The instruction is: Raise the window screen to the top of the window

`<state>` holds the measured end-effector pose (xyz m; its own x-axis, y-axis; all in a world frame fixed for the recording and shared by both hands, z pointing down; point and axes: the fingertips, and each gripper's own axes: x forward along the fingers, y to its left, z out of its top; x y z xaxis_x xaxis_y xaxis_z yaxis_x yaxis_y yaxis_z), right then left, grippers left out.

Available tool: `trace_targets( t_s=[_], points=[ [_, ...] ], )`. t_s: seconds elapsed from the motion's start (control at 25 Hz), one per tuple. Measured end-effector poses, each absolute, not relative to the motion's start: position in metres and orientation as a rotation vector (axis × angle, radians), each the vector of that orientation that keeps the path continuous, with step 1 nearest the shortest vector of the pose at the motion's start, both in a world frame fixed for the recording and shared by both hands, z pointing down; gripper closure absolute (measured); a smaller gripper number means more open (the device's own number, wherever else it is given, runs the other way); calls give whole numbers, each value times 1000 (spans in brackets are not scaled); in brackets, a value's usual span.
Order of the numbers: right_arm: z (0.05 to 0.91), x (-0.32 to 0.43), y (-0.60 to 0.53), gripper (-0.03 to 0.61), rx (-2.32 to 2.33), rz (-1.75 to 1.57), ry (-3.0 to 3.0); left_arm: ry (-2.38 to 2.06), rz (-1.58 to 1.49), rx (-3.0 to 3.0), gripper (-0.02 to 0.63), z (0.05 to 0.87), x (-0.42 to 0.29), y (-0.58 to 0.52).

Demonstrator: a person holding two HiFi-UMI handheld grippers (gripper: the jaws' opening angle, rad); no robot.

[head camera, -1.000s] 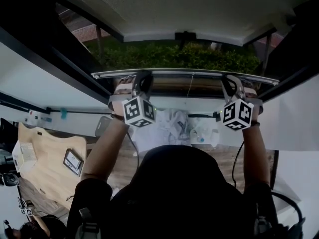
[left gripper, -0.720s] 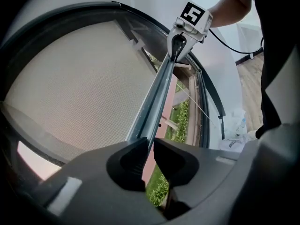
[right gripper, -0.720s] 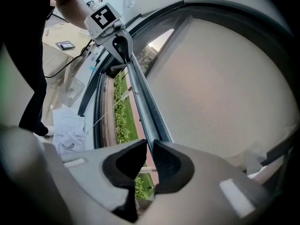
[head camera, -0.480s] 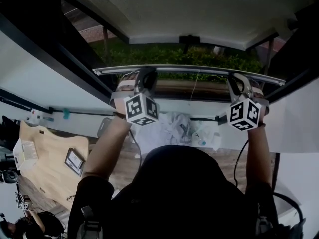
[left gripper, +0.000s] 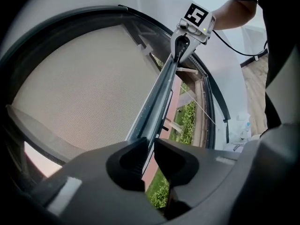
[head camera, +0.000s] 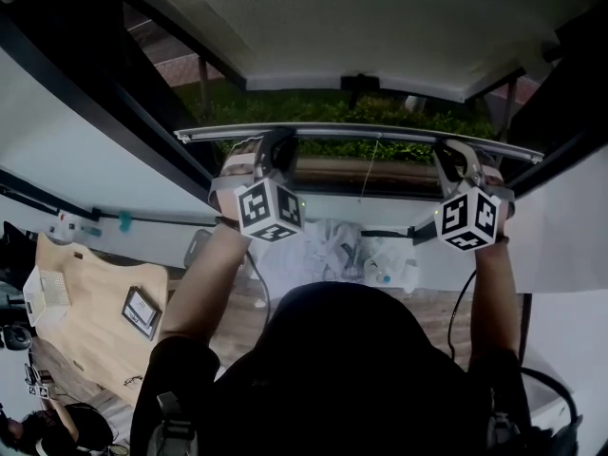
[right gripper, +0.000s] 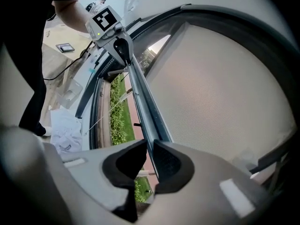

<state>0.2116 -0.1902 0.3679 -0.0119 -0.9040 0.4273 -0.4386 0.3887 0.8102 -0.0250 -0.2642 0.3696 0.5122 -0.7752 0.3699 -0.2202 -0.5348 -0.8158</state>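
Note:
The window screen's grey mesh hangs from the top of the window and ends in a long grey bottom bar. My left gripper holds the bar near its left end, and my right gripper holds it near its right end. In the left gripper view the bar's thin lip runs between the left gripper's pads; these jaws are opening a little. In the right gripper view the right gripper is shut on the same bar, with the mesh beside it.
Dark window frame borders the opening on both sides. A green hedge shows outside, above and below the bar. A thin pull cord hangs from the bar. White bags and a bottle lie below the sill, with a wooden desk at lower left.
The bottom bar has risen a little with both grippers holding it. More of the hedge shows under the bar.

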Motion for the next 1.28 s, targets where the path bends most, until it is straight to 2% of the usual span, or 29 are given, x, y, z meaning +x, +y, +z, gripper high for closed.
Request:
trace_targets(
  t_s=[1.28],
  points=[
    [294,214,-187,532,1273,-687,-1639,849,-940,-1962,560,296,-23,-264]
  ],
)
